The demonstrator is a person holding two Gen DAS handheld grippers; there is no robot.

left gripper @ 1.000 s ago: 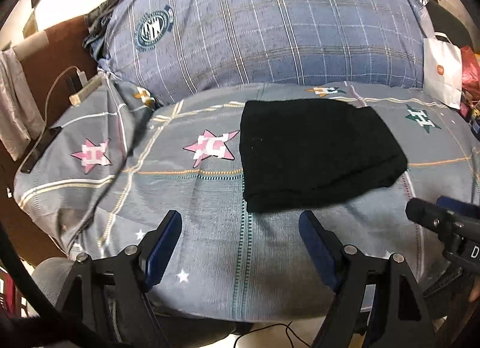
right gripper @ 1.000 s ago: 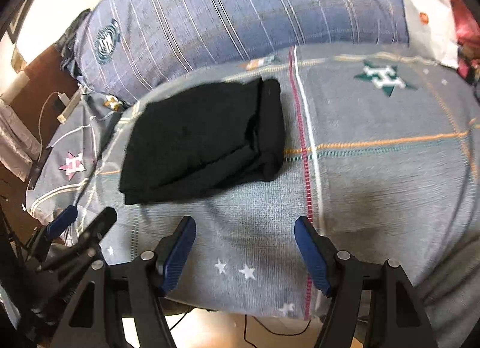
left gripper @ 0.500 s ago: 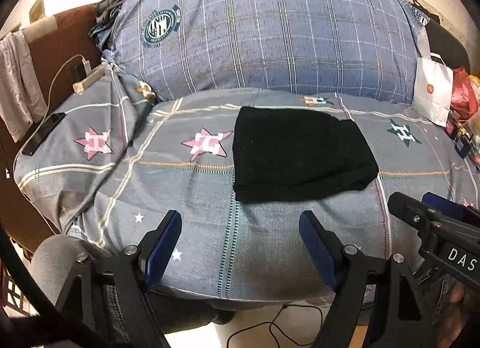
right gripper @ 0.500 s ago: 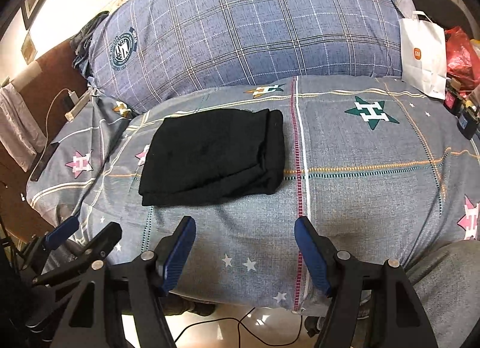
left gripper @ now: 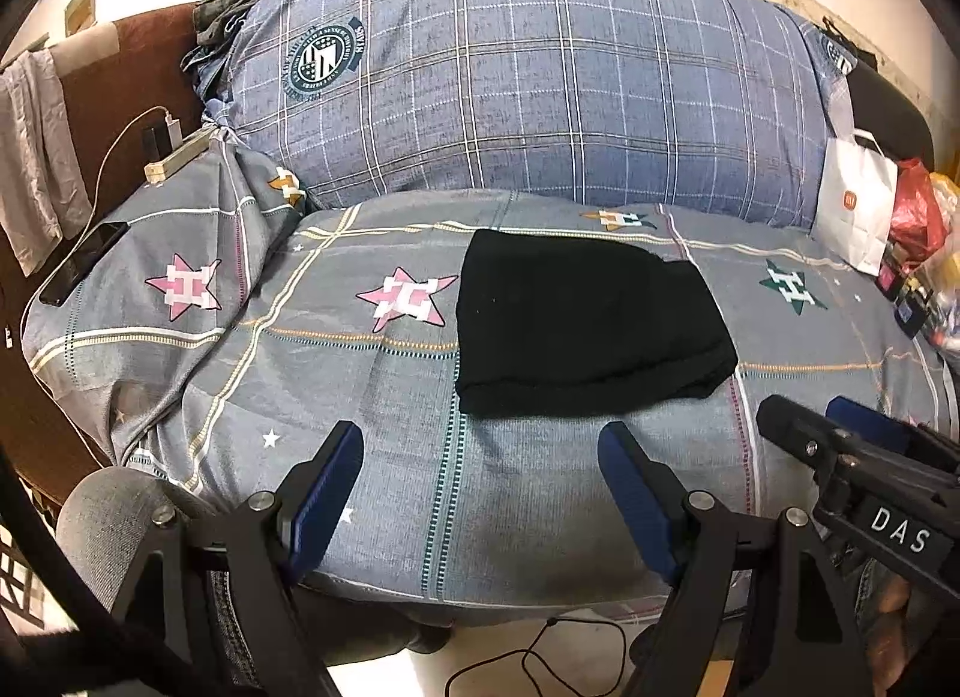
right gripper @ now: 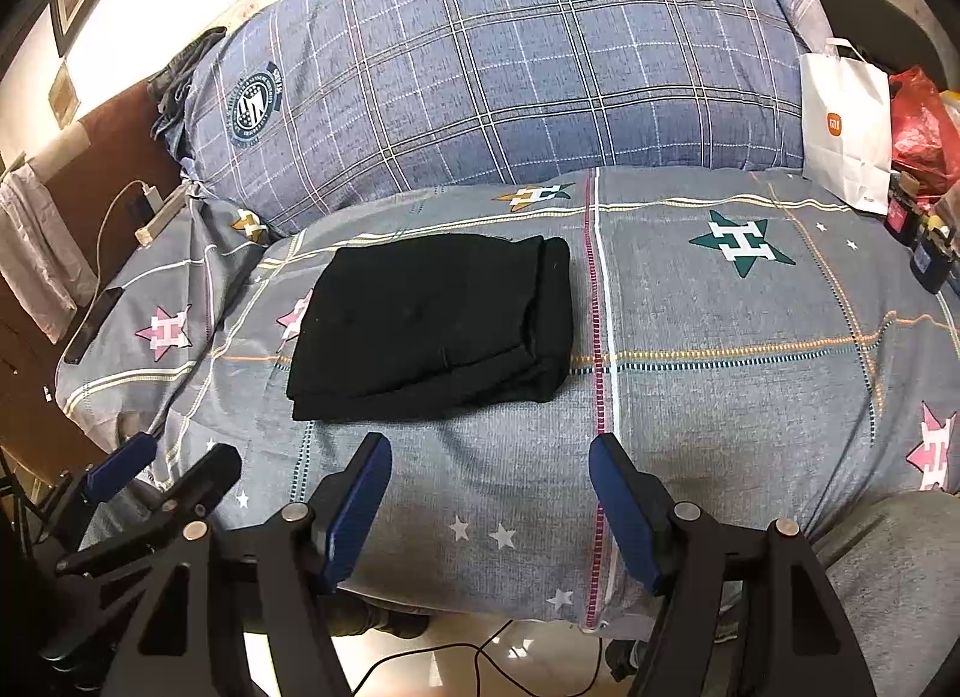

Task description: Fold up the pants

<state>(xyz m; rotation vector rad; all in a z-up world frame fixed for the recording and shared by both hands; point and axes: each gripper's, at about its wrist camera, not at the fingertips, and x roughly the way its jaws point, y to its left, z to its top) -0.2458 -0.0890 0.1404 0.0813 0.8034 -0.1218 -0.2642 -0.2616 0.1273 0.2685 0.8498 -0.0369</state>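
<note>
Pants (left gripper: 585, 325), black and folded into a compact stacked rectangle, lie flat on the bed (left gripper: 390, 397), roughly midway between its left and right edges and nearer the big blue plaid pillow (left gripper: 528, 90) at the far edge than the near edge. In the right wrist view the pants (right gripper: 432, 325) show layered fold edges along their right side, just left of a red and white stripe in the grey star-print cover. The left gripper (left gripper: 480, 475) hangs over the near edge of the bed with its blue-padded fingers (left gripper: 327, 487) spread wide apart and nothing between them; the pants lie just beyond the fingertips, not touching. The right gripper (right gripper: 489, 487) is likewise over the near edge, fingers (right gripper: 624, 499) wide apart and empty, the pants ahead and to the left of it. Each gripper appears in the other's view: the right one at the lower right of the left wrist view, the left one at the lower left of the right wrist view. A white paper bag (right gripper: 846, 120) stands at the far right corner of the bed beside a red plastic bag (right gripper: 921, 126). At the left edge a dark phone (left gripper: 84, 262) lies on the cover, with a white cable (left gripper: 114, 150) running to it.
</note>
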